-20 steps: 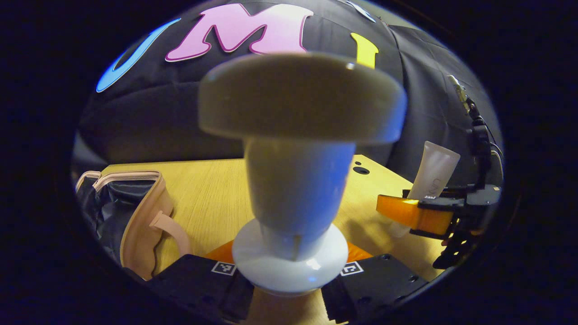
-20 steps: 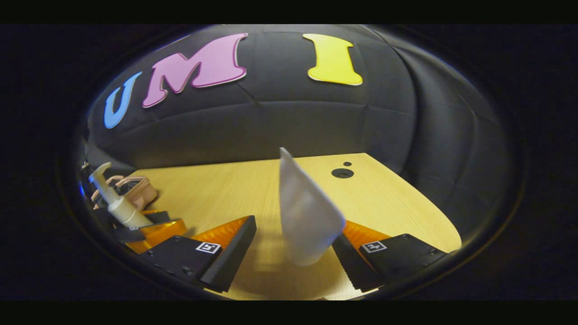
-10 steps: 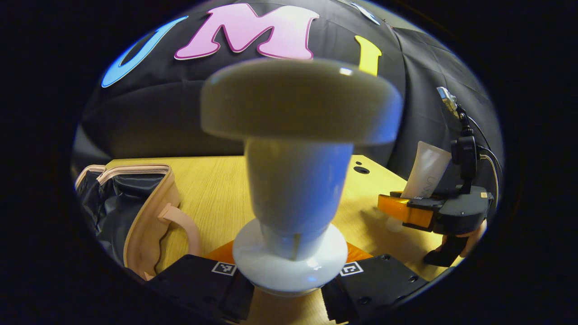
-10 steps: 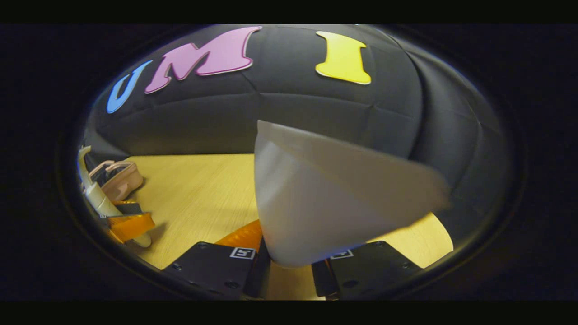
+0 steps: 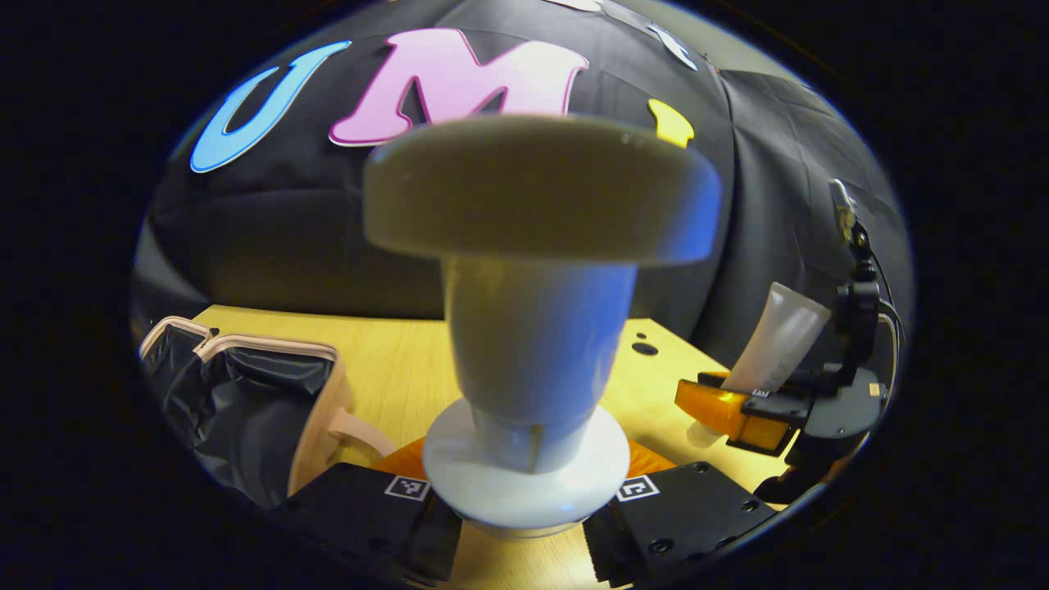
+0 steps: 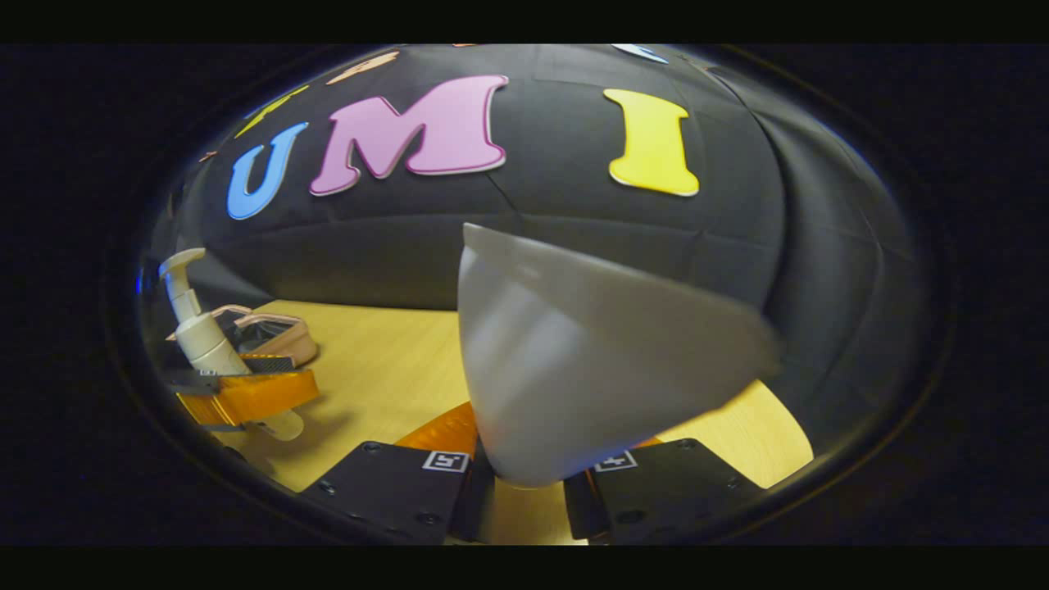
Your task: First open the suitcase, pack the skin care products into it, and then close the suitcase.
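The suitcase (image 5: pixel 246 401) lies open on the tabletop (image 5: pixel 393 369), its dark lining showing inside a pale pink shell, at the left of the left gripper view and low down, close beside that gripper's own fingers. The left hand-held gripper (image 5: pixel 524 512) is clamped on the collar of a white pump bottle (image 5: pixel 537 328), which stands upright between the fingers with its pump head on top. The right hand-held gripper (image 6: pixel 529 492) is closed on a white tube (image 6: pixel 590 369), whose flat sealed end points up and away from the camera. In the right gripper view the suitcase (image 6: pixel 274 332) sits far off to the left, beyond the left hand-held gripper and its bottle (image 6: pixel 197 328). So the left hand is much the nearer to the opening, and its bottle seems likely to go in first; the tube must cross the tabletop leftward.
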Available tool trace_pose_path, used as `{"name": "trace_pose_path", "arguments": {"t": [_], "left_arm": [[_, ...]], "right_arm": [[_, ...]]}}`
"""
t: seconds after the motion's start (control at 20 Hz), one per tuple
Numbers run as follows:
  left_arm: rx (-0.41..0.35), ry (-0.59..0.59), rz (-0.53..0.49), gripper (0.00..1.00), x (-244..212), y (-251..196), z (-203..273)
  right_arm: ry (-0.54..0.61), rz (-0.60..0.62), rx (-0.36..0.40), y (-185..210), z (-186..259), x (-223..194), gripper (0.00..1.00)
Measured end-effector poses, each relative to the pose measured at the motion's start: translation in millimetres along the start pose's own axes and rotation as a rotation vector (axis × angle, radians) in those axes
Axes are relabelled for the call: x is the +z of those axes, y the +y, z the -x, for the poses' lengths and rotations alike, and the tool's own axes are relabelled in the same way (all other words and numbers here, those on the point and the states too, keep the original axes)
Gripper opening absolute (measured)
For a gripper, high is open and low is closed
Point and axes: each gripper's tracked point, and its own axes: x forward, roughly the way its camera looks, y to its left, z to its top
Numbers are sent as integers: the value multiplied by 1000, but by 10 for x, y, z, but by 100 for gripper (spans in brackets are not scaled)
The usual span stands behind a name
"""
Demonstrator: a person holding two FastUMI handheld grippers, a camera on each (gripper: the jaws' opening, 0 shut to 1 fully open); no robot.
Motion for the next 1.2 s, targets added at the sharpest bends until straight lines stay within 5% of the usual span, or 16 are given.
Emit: {"name": "trace_pose_path", "arguments": {"t": [0.3,0.6,0.85,1.2], "left_arm": [[93,-4,14,67,395,738,550],[200,125,7,67,231,1721,1062],[164,347,-4,67,-179,2242,1094],[155,729,65,67,-836,2671,916]], "right_arm": [[-30,-14,163,1025,359,431,34],[-3,-22,295,2138,557,481,34],[19,-63,314,2657,690,556,34],[37,-98,270,2861,689,614,32]]}}
